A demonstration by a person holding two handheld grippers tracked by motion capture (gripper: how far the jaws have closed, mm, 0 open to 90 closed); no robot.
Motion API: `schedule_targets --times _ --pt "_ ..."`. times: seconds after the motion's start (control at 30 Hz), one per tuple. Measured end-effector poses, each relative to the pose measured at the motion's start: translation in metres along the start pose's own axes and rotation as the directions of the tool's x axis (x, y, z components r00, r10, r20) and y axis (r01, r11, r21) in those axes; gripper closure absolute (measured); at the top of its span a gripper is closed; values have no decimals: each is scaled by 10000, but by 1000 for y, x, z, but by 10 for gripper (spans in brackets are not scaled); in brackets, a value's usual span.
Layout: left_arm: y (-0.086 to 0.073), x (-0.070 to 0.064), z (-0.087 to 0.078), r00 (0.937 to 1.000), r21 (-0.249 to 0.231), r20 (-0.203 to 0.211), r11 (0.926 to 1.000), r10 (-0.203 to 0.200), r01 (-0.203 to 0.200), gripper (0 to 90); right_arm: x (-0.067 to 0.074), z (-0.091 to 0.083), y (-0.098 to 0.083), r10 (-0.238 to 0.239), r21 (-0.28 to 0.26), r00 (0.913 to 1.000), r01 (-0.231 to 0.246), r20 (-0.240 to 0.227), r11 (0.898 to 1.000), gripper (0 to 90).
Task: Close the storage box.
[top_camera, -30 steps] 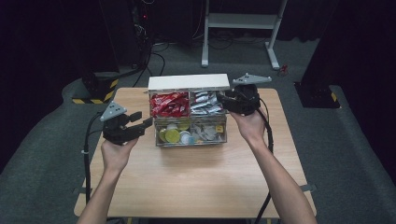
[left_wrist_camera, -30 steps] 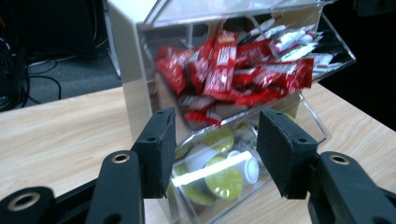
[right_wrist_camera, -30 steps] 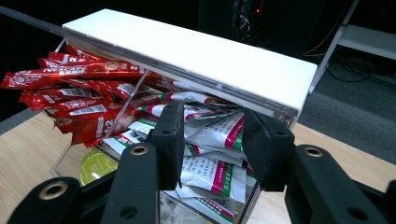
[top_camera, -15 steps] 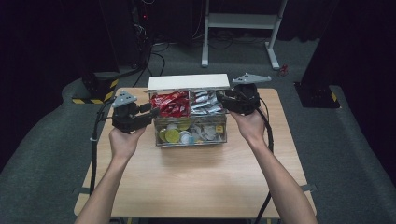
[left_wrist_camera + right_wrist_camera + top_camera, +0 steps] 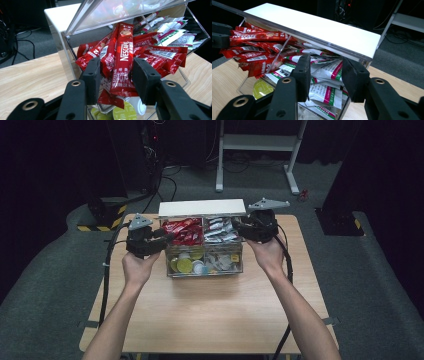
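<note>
Your clear plastic organiser box (image 5: 205,262) stands near the far edge of the wooden table (image 5: 210,315), about midway between its left and right edges; its white lid (image 5: 202,208) is raised and lies along the far side of the box. The far left compartment holds red Nescafe stick sachets (image 5: 182,231), the far right compartment holds white sachets (image 5: 220,230) with red and green print, and the near compartments hold round capsules (image 5: 185,265), some yellow-green, and small packets (image 5: 222,262).

Your left gripper (image 5: 165,238) sits at the left side of the box, level with the red sachets; in the left gripper view its jaws stand apart with one upright red sachet (image 5: 122,67) between them, and gaps show on both sides of it, so they are not clamped on it. Your left hand (image 5: 136,269) rests behind it, above the table's left half.

Your right gripper (image 5: 239,227) sits at the right side of the box, at the far right compartment; in the right gripper view its jaws are spread wide with the white sachets (image 5: 325,82) lying between and beyond them, none gripped. Your right hand (image 5: 267,255) holds it near the table's far right corner; the cables (image 5: 106,275) trail off the near edge of the table on each side.
</note>
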State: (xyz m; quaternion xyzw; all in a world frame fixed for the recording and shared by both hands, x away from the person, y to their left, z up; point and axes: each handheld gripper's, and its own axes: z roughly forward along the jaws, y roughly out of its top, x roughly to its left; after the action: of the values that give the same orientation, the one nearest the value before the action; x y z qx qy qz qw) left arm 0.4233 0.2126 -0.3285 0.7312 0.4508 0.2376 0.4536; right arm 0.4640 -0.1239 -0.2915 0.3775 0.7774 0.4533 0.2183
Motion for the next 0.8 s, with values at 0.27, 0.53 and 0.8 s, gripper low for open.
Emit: schedule_targets --times 0.27,0.53,0.8 --pt "-5 -14 -3 9969 48 -342 9975 705 -704 578 0 0 0 -3 24 10000 3 -7 10000 591" --pt "-4 -15 -4 9970 28 -262 9973 728 -727 631 0 0 0 4 25 10000 -4 5 10000 590" --pt "-10 -20 -11 9968 -133 -258 9970 760 -763 621 0 0 -1 -40 21 10000 40 16 10000 590"
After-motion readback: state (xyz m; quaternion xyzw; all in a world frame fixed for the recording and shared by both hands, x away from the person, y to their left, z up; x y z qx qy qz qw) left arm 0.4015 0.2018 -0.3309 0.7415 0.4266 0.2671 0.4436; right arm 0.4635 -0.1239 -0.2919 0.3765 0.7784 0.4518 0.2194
